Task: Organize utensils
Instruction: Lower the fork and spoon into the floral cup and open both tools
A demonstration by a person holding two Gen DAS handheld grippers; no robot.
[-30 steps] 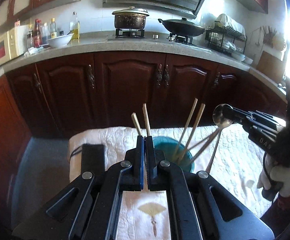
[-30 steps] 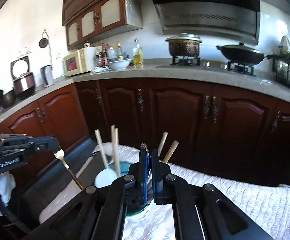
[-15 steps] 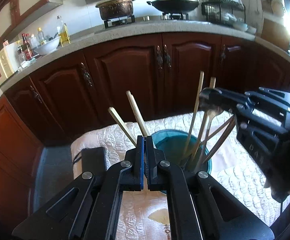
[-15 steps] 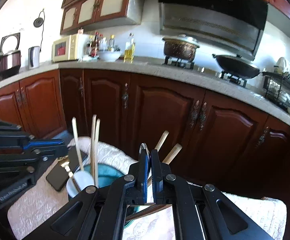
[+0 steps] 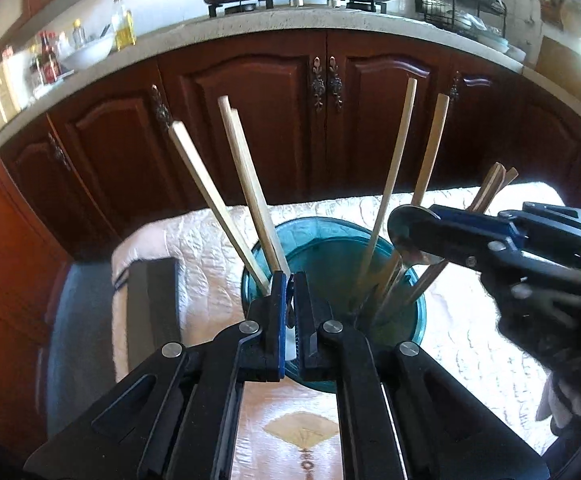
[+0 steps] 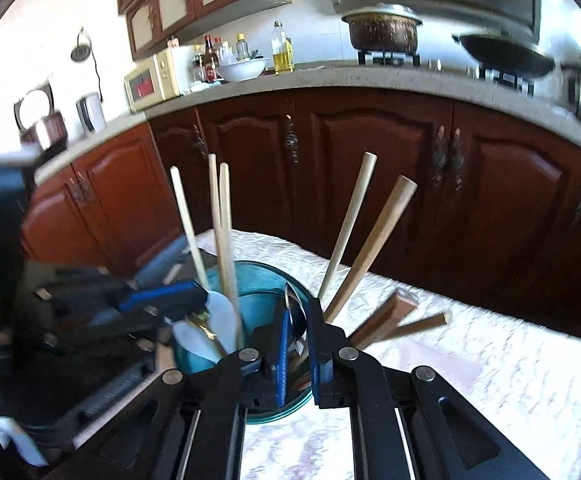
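Utensils (image 5: 389,168) stood bunched in a teal cup (image 5: 330,248), which sat on a counter covered by a white quilted cloth (image 5: 210,248). Pale chopsticks (image 5: 252,184) leaned out over the cup's left rim in the left wrist view. In the right wrist view, two round wooden handles (image 6: 374,242) rose from its right side. Lower on that same side, two darker brown handles (image 6: 386,316) tilted well out past the rim. A white spoon (image 6: 220,320) rested inside the cup against its left wall.

The left tool (image 5: 289,288) hung just over the cup's near rim, pointing down into it. Its jaws were closed to a thin slit. A gold fork (image 6: 202,322) showed right at its tip on the cup's left side, and the tool appeared to be gripping it, though that part of the view was blurred.

The right tool (image 6: 297,312) reached over the cup's right rim. Its jaws had just been opening and stood slightly apart, with a metal spoon (image 5: 401,222) between them. The spoon's bowl pointed up and its handle ran down into the cup. The spoon lay close to the blue pad, with a gap showing on its other side.

A flat black object (image 5: 152,304) lay on the cloth near the cup's left side. Dark wooden cabinet doors (image 5: 250,120) stood beyond the cup.
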